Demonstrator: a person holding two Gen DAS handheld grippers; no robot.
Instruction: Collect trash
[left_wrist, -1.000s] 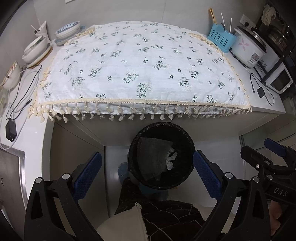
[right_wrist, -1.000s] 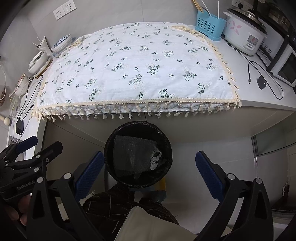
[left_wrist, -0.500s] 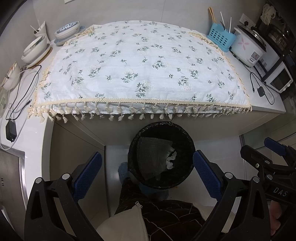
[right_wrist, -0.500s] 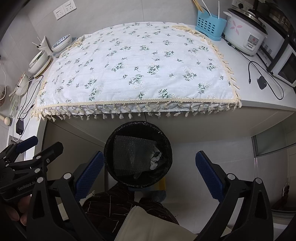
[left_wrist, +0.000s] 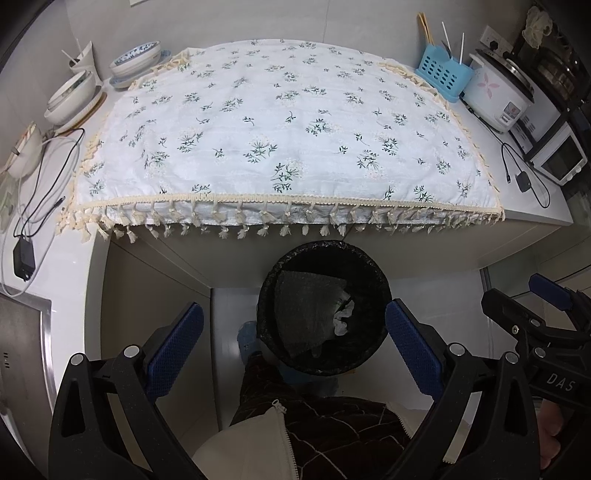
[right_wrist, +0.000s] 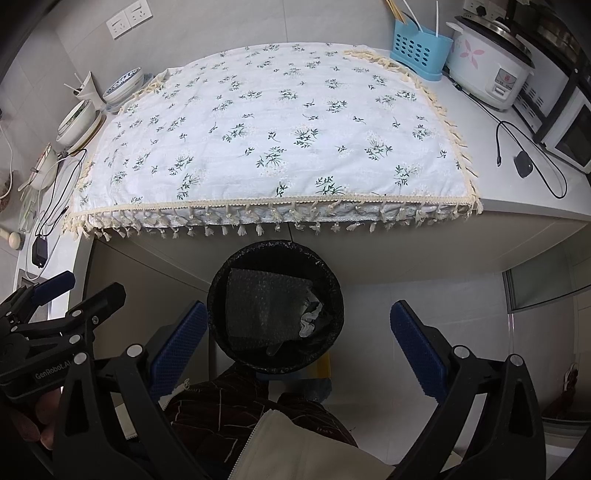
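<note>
Both views: even, cool, diffuse indoor light, no hard glare. Floral cloth (left_wrist: 288, 125) brightest, slightly washed out at centre. Soft shadow under counter (left_wrist: 535, 218) overhang; bin (left_wrist: 325, 306) interior dark, low detail. Strong fisheye bowing, black vignette in corners. Focus sharp throughout, no motion blur

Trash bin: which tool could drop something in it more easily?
Left, probably. The trash bin sits between the left tool's open pads; in the right tool's view it sits off toward one pad. Both are empty.
</note>
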